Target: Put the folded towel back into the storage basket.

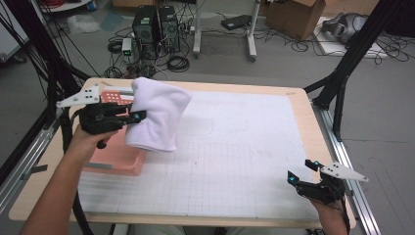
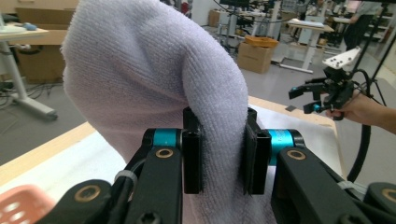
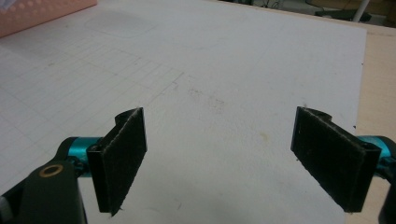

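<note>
Gripping white towel (image 1: 157, 115) at bunched fold, left hand-held gripper (image 1: 131, 117) holds it above pink basket (image 1: 117, 159), upper left of high view. Soft, light, floppy; pinch thick fold. Right hand-held gripper (image 1: 302, 172) open, empty, lower right over counter (image 1: 235, 147).

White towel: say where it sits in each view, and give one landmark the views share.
High view: the white towel hangs at upper left, pinched by the left gripper above the pink basket.
Left gripper view: centre, rising between the fingers to the top edge.
Right gripper view: not in this picture.
Shared landmark: the pink basket, at bottom left in the left gripper view and top left in the right gripper view.
</note>
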`<act>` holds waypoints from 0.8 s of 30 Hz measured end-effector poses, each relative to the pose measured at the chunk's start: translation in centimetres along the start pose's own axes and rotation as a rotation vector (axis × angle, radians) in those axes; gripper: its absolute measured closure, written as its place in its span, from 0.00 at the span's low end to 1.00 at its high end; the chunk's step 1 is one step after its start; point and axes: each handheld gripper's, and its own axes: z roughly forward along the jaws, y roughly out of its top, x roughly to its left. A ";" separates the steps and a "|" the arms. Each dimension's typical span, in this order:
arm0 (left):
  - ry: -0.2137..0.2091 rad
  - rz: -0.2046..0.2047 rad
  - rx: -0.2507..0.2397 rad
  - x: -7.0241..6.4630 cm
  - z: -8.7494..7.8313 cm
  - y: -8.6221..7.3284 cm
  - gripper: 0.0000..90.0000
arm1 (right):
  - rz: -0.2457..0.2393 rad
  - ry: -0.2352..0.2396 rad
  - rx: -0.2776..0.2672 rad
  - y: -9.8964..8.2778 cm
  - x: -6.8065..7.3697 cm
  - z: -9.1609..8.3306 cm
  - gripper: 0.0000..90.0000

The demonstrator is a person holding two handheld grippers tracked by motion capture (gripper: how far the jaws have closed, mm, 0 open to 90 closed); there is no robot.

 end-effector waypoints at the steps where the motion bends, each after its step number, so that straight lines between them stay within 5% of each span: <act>1: 0.003 -0.005 -0.007 0.3 -0.5 0.0 0.82 | -0.003 0.000 -0.001 0.0 0.0 0.0 0.19; 14: 0.073 -0.052 -0.075 3.7 -7.0 -0.1 0.82 | -0.014 0.000 0.011 0.4 0.5 0.4 0.19; 24: 0.101 -0.089 -0.032 5.6 -9.1 -2.2 0.82 | -0.045 0.009 0.031 0.7 1.5 1.0 0.19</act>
